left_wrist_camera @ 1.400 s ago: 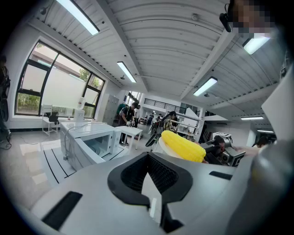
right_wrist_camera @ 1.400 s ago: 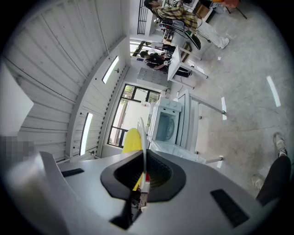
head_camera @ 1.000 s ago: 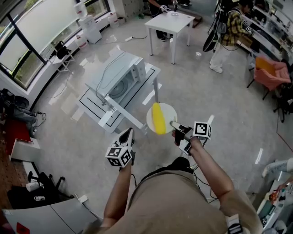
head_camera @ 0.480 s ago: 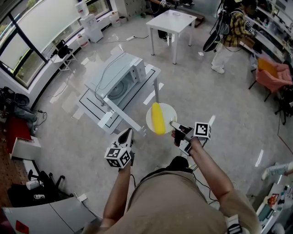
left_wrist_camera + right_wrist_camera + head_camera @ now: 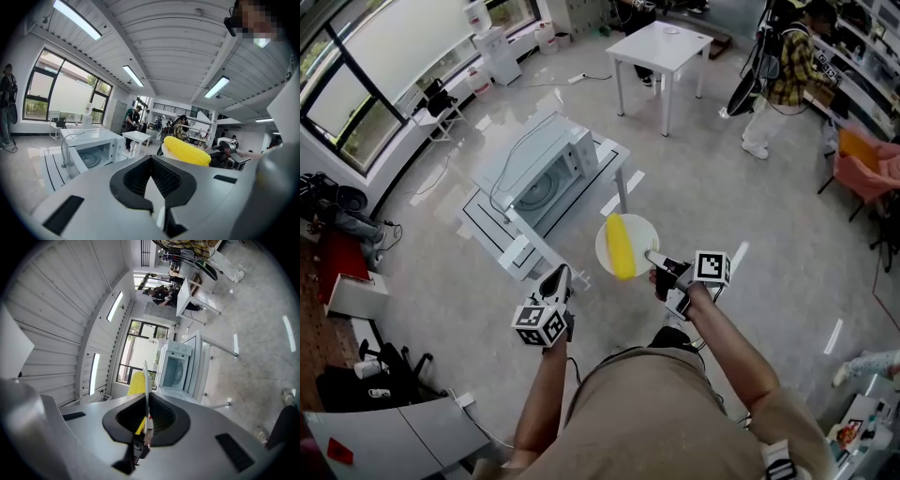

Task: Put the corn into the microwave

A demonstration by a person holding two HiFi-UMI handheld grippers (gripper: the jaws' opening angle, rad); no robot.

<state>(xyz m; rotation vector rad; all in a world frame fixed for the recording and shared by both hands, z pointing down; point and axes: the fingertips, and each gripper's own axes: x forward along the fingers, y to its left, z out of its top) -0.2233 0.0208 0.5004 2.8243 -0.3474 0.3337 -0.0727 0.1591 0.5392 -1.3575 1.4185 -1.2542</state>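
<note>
The right tool (image 5: 654,258) pinches the white plate (image 5: 645,225) by its rim, short of the microwave (image 5: 546,159). The corn cob (image 5: 621,246) is firm and lies loose on the plate, so it would probably roll. The left tool (image 5: 557,278) is closed and empty.

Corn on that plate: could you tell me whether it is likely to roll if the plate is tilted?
Probably yes: the corn is a rounded cob lying loose on the smooth white plate, so a tilt could roll it off. The right tongs pinch only the plate's rim, so the plate may sag.
</note>
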